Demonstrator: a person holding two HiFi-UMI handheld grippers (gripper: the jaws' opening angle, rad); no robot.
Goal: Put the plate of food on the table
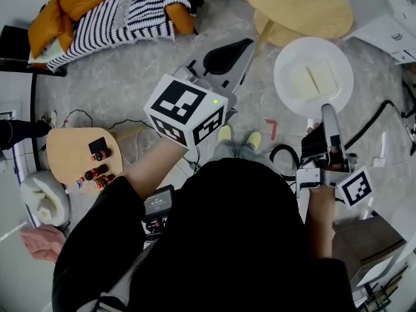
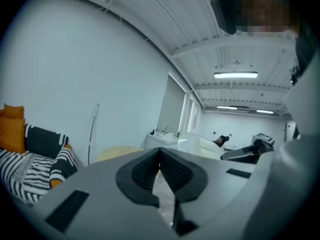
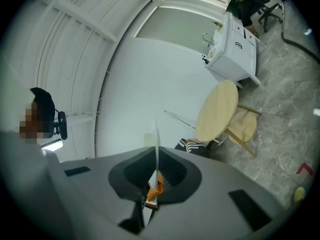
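Note:
A white plate point(image 1: 313, 77) with two pale slices of food point(image 1: 315, 80) hangs over the grey floor, near a round wooden table point(image 1: 305, 5). My right gripper point(image 1: 327, 109) is shut on the plate's near rim. In the right gripper view the plate point(image 3: 156, 134) shows edge-on as a thin white line pinched between the pads of the right gripper point(image 3: 156, 156), with the table point(image 3: 217, 111) ahead to the right. My left gripper point(image 1: 244, 47), bearing its marker cube, is held out left of the plate. The left gripper point(image 2: 160, 156) is shut on nothing, and the table point(image 2: 117, 153) shows past it.
A stool point(image 1: 279, 34) stands under the table. A sofa with orange cushions and a striped blanket point(image 1: 110, 8) lies at the upper left. A small wooden board with red and black parts point(image 1: 81, 155), floor cables, a white cabinet point(image 1: 390, 12) and a brown box point(image 1: 364, 239) surround me. Another person's hand point(image 1: 39, 242) shows at the lower left.

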